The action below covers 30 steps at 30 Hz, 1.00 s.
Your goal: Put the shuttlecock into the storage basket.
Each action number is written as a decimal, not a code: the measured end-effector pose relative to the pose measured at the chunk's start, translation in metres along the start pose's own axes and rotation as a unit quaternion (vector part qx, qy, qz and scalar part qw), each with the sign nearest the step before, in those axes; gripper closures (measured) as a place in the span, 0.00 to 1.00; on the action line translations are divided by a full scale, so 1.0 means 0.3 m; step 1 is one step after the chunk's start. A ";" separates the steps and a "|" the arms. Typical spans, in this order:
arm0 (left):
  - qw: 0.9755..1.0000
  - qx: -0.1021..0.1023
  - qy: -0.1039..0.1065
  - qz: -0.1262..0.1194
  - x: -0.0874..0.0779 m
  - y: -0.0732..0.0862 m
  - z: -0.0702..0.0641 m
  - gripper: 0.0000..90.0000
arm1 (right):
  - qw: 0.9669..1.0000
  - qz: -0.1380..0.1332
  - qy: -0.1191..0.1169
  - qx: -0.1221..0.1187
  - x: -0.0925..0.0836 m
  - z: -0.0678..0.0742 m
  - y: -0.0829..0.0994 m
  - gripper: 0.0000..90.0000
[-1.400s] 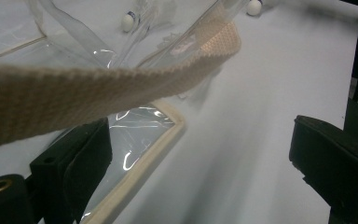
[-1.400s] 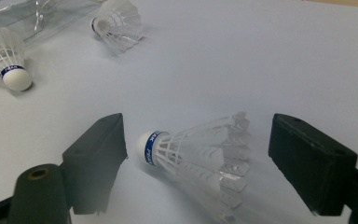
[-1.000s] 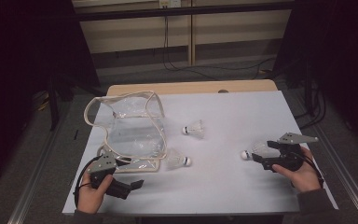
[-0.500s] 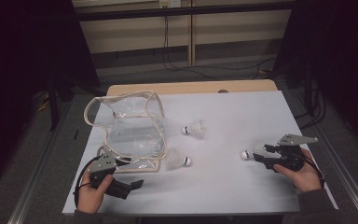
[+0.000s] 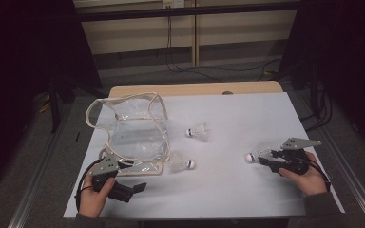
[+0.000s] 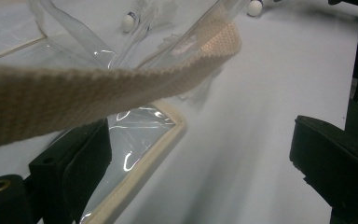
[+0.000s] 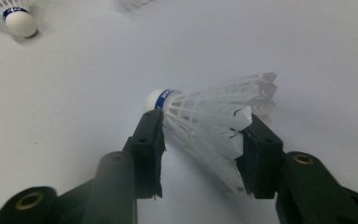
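Note:
My right gripper (image 5: 265, 156) (image 7: 204, 123) is at the table's right, shut on the feather skirt of a white shuttlecock (image 5: 255, 155) (image 7: 214, 121) whose cork points left. Two more shuttlecocks lie loose: one mid-table (image 5: 198, 131), one beside the bag (image 5: 180, 163) (image 7: 16, 18). A clear plastic bag (image 5: 133, 135) with beige trim stands on the left. My left gripper (image 5: 134, 175) (image 6: 200, 149) is open wide at the bag's near corner. The bag's beige strap (image 6: 98, 93) crosses in front of its jaws and the trimmed edge (image 6: 144, 161) lies by the left jaw.
A white sheet (image 5: 247, 118) covers the wooden table (image 5: 195, 89). Cables lie on the floor behind it, and dark furniture stands at both sides. Open sheet stretches between the bag and my right gripper.
My right gripper sank a little toward the table and settled around the shuttlecock. The left gripper and the bag stayed put.

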<state>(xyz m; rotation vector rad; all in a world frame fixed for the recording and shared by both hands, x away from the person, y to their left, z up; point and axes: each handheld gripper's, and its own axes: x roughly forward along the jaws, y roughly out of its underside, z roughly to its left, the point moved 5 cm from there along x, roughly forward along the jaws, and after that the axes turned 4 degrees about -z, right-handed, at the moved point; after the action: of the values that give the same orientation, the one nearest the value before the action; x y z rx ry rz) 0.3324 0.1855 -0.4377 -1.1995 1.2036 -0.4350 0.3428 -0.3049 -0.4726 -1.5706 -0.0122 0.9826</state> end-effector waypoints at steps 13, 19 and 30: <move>1.000 0.000 0.000 -0.001 0.000 0.000 0.001 0.06 | 1.000 0.004 -0.009 -0.005 -0.001 0.001 0.005 0.78; 1.000 -0.001 0.000 -0.004 0.001 0.001 -0.001 0.06 | 1.000 0.005 -0.017 -0.009 0.002 0.008 0.004 0.82; 1.000 0.001 -0.001 -0.002 0.001 0.001 0.000 0.06 | 1.000 -0.001 -0.025 -0.006 -0.006 0.007 -0.002 0.94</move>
<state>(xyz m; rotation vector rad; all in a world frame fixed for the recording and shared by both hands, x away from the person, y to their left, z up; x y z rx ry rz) 0.3323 0.1855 -0.4380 -1.2002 1.1990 -0.4368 0.3406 -0.3039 -0.4707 -1.5568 -0.0559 1.0222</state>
